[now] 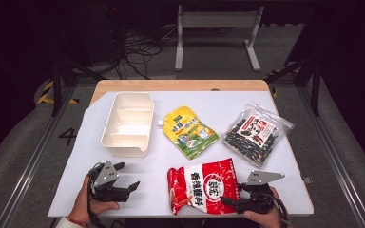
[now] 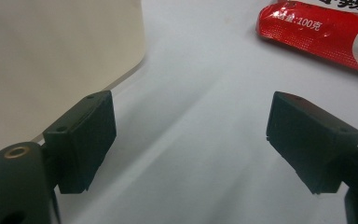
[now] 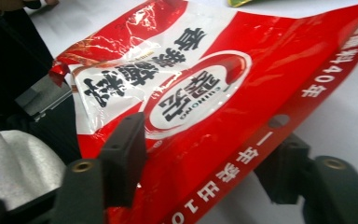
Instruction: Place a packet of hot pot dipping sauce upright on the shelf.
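Observation:
A red snack bag (image 1: 202, 185) with white lettering lies flat near the front edge of the white sheet (image 1: 76, 190). My right gripper (image 1: 228, 199) reaches it from the right, low at the bag's front right corner. In the right gripper view the red bag (image 3: 205, 84) has its sealed edge between the jaws of that gripper (image 3: 205, 154), one jaw over its printed face and one past its edge, with gaps on both sides. My left gripper (image 1: 129, 175) rests on the sheet at the front left, open and empty (image 2: 191, 135). The red bag's end (image 2: 326, 28) lies ahead of it.
A cream divided bin (image 1: 105, 128) stands at the back left; its wall (image 2: 51, 56) is close to my left gripper. A yellow-green pouch (image 1: 190, 132) lies mid-table and a clear bag of dark pieces (image 1: 256, 133) at the right. Dark floor surrounds the table.

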Demonstrator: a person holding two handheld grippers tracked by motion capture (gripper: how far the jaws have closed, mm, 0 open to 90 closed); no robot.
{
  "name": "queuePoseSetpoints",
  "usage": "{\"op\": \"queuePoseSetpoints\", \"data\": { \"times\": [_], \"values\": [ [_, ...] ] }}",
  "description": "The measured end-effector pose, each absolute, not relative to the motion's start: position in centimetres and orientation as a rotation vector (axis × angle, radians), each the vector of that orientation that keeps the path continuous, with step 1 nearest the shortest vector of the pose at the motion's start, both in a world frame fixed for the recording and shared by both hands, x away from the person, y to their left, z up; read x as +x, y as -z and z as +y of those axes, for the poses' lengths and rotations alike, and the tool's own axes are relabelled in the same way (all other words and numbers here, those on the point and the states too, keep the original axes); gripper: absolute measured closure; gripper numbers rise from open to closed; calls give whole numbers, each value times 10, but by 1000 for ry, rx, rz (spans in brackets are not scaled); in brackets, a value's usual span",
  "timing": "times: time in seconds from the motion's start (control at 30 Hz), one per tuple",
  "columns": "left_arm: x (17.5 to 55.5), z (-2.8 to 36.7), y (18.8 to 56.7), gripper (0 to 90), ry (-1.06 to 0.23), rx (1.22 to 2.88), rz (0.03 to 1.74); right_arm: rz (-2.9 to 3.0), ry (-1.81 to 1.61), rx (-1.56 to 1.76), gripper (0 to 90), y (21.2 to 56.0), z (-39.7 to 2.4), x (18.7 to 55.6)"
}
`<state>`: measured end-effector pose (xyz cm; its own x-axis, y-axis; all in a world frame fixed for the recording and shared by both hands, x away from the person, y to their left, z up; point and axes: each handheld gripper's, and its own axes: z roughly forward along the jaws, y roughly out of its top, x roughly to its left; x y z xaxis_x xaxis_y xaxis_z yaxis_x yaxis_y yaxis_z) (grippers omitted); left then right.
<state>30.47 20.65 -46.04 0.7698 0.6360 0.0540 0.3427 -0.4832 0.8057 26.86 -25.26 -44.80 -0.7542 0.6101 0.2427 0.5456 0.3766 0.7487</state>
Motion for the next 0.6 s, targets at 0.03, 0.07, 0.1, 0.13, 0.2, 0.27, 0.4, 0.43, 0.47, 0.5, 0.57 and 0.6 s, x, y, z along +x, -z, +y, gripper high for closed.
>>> {"op": "queuePoseSetpoints", "data": {
  "times": [0.03,0.07,0.1,0.13,0.2,0.27,0.4,0.43,0.47,0.5,0.57,0.6],
  "values": [
    [305,206,460,164,-441,2116,728,2547,-1346,1067,457,448,-252,269],
    [305,205,460,163,-436,2113,732,2550,-1349,1055,491,448,-251,269],
    [305,205,460,163,-436,2113,732,2554,-1350,1050,515,448,-250,269],
    [306,204,459,163,-439,2107,730,2554,-1350,1050,515,448,-250,269],
    [307,201,457,163,-433,2108,708,2561,-1356,1032,601,448,-248,271],
    [308,198,456,163,-430,2109,696,2561,-1355,1029,632,448,-248,272],
    [308,194,455,163,-419,2111,686,2560,-1356,1015,696,447,-247,273],
    [309,193,454,163,-418,2111,681,2562,-1355,1007,723,447,-247,274],
    [309,192,454,162,-419,2110,681,2561,-1363,1005,747,446,-246,275],
    [309,191,453,162,-417,2110,680,2560,-1364,1002,761,446,-246,276],
    [310,190,452,162,-405,2107,674,2565,-1362,992,788,445,-245,278],
    [311,188,452,163,-398,2105,672,2562,-1363,988,808,445,-245,279]
  ]
}}
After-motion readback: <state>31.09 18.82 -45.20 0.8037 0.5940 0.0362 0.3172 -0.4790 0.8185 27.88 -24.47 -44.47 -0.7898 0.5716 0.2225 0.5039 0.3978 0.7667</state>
